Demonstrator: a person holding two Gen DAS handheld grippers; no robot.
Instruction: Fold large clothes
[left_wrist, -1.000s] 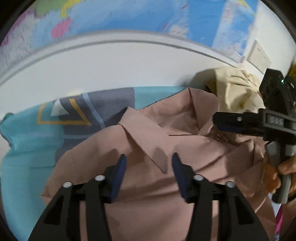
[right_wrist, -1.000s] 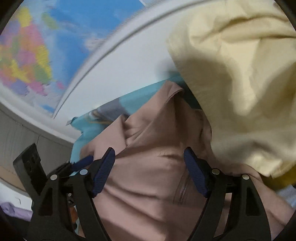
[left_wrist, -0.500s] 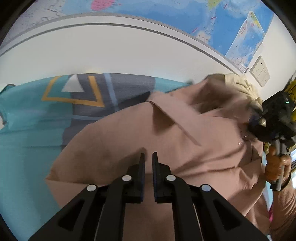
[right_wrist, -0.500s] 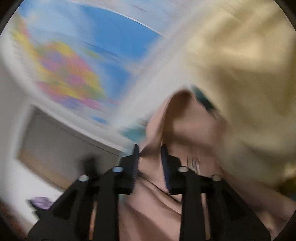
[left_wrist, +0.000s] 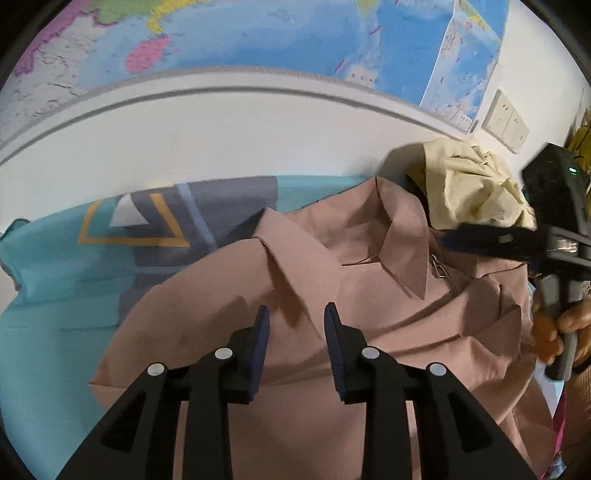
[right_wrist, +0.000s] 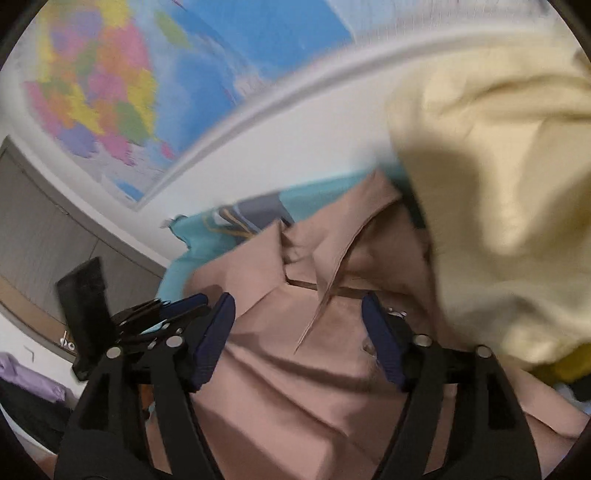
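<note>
A dusty-pink collared shirt (left_wrist: 369, 325) with a zip at the neck lies on a teal sheet (left_wrist: 55, 280); it also shows in the right wrist view (right_wrist: 295, 369). My left gripper (left_wrist: 295, 332) is open, just over the shirt's shoulder below the left collar point, holding nothing. My right gripper (right_wrist: 299, 332) is open wide over the collar and zip area, holding nothing. The right gripper also shows at the right edge of the left wrist view (left_wrist: 517, 240), near the shirt's right collar.
A crumpled cream garment (right_wrist: 498, 184) lies against the shirt's far right (left_wrist: 472, 192). A white wall with a world map (left_wrist: 295, 44) stands behind the sheet. A wall socket (left_wrist: 506, 120) is at the right. Grey cupboard doors (right_wrist: 44, 229) are at the left.
Both grippers were open a second ago, shut half a second ago, and are open again now. The collar has settled flatter on the shirt.
</note>
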